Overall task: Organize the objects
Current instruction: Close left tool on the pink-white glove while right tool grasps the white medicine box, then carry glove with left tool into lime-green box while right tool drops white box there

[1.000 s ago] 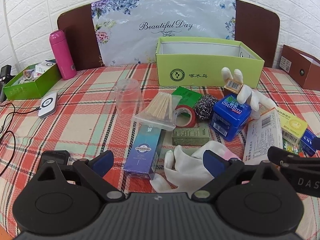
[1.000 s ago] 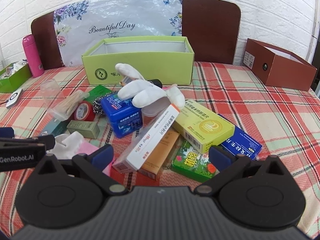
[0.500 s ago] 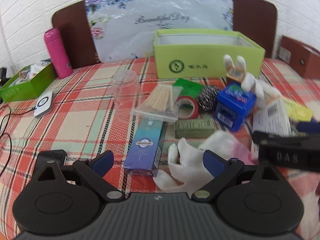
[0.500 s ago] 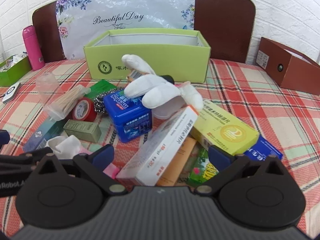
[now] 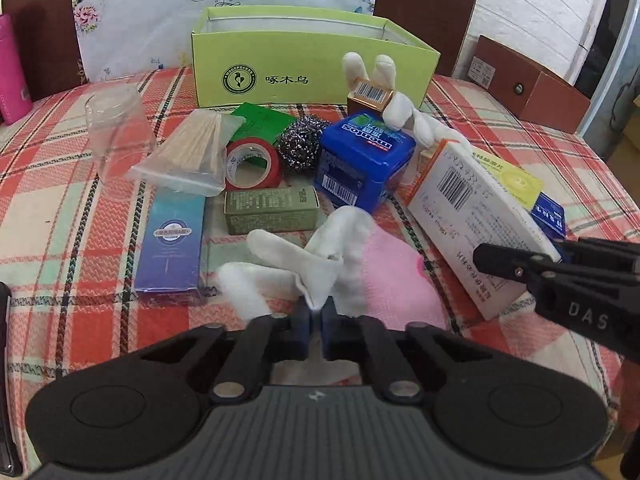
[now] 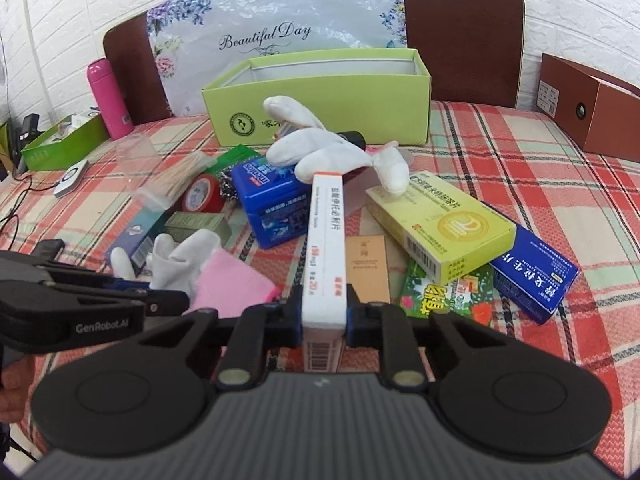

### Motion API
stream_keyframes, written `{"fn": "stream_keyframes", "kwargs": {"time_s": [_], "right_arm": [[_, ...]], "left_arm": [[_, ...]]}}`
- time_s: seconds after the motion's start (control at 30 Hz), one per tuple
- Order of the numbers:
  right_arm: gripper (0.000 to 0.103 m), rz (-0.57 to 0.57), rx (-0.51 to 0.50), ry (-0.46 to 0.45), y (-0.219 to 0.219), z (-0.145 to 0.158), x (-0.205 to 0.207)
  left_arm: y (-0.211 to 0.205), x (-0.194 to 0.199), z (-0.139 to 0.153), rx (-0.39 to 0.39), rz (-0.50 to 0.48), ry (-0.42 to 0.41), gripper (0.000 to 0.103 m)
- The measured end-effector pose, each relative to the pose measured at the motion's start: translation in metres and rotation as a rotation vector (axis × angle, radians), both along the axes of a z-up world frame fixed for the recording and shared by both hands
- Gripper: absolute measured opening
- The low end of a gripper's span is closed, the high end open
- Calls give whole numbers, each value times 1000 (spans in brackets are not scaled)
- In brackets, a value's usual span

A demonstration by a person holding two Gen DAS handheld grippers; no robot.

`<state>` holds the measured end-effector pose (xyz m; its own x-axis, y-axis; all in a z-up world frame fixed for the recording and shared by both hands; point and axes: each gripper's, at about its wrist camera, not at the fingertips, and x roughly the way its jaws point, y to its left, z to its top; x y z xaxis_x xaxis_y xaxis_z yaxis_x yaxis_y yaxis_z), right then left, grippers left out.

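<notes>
Counter [image 5: 60, 208]: covered by a red, green and cream plaid cloth, with loose items piled in the middle.
Floral bag [image 6: 280, 24]: stands at the back against a brown board, printed "Beautiful Day".
Green box [image 5: 304, 60]: open-topped, at the back centre, just behind the pile.
Brown box [image 6: 592, 108]: at the far right, well apart from the pile.
Small green box [image 6: 60, 146]: at the far left, holding small packs.
Pink bottle [image 6: 110, 98]: upright, between the small green box and the floral bag.
White carton [image 6: 326, 248]: long, with an orange end, raised at an angle; its near end sits between the closed fingers of the right gripper [image 6: 323, 322].
Yellow carton [image 6: 436, 224]: lies right of the white carton, over a blue carton [image 6: 536, 268] and a green packet [image 6: 444, 292].
Blue tin [image 5: 362, 160]: in the middle of the pile, touching the steel scourer [image 5: 302, 140].
Purple carton [image 5: 170, 248]: lies flat on the left of the pile.
Clear cup [image 5: 120, 132]: upside down, left of the toothpick bag [image 5: 192, 156].
Near glove [image 5: 316, 260]: white, crumpled on a pink cloth [image 5: 396, 280]; one fold is pinched between the closed fingers of the left gripper [image 5: 316, 322].
Far glove [image 6: 328, 148]: white, draped over the blue tin and a small brown box [image 5: 370, 96].
Olive carton [image 5: 272, 210]: lies between the red tape roll [image 5: 252, 162] and the near glove.
</notes>
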<state>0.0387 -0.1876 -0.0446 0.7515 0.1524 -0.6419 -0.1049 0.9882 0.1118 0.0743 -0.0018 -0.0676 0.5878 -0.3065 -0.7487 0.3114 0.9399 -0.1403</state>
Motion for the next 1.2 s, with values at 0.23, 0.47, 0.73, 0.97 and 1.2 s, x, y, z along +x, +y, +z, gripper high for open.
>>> {"fn": "stream_keyframes", "kwargs": {"time_s": [0.23, 0.47, 0.73, 0.97, 1.2], "right_arm": [[17, 43, 78, -45, -12, 31, -26], [17, 87, 133, -202, -31, 109, 1], [18, 66, 67, -270, -29, 158, 133], [18, 72, 3, -95, -10, 91, 270], [18, 100, 36, 38, -1, 27, 309]], "left_arm": [[22, -19, 56, -94, -37, -66, 3], [13, 22, 159, -174, -5, -320, 3], [-11, 141, 190, -167, 125, -325, 3], [-25, 250, 123, -38, 226, -176, 3], [-15, 281, 80, -12, 217, -154, 12]]}}
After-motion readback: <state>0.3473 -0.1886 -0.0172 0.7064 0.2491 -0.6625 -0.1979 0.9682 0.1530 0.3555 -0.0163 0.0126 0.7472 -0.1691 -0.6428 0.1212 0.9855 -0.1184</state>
